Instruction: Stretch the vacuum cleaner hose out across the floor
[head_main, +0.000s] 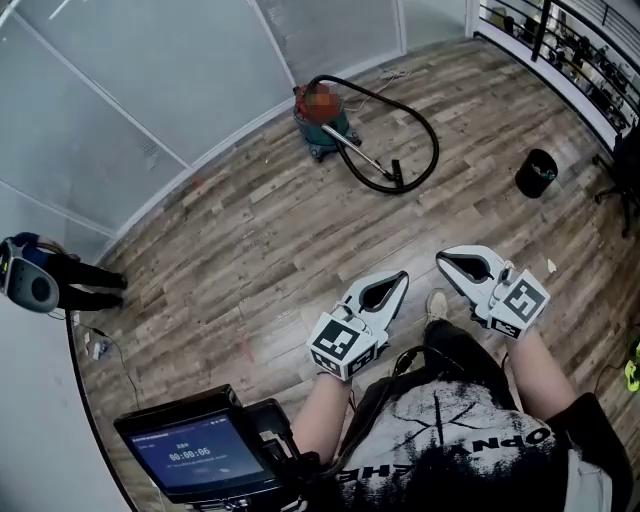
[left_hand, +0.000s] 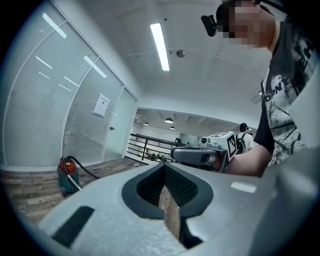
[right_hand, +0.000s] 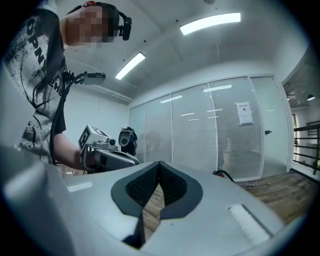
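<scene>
A red and teal vacuum cleaner (head_main: 322, 120) stands by the glass wall at the far side of the wood floor. Its black hose (head_main: 425, 128) curls in a loop to the right of it and ends at a metal wand (head_main: 362, 158) lying on the floor. The vacuum cleaner (left_hand: 67, 173) also shows small at the left of the left gripper view. My left gripper (head_main: 402, 279) and right gripper (head_main: 443, 261) are held level in front of me, far short of the hose. Both are shut with nothing between the jaws.
A black round bin (head_main: 536, 173) stands right of the hose. A railing (head_main: 560, 50) with shelves runs along the far right. A person in dark clothes (head_main: 60, 280) stands at the left by the glass wall (head_main: 150, 90). A screen (head_main: 190, 455) is at the lower left.
</scene>
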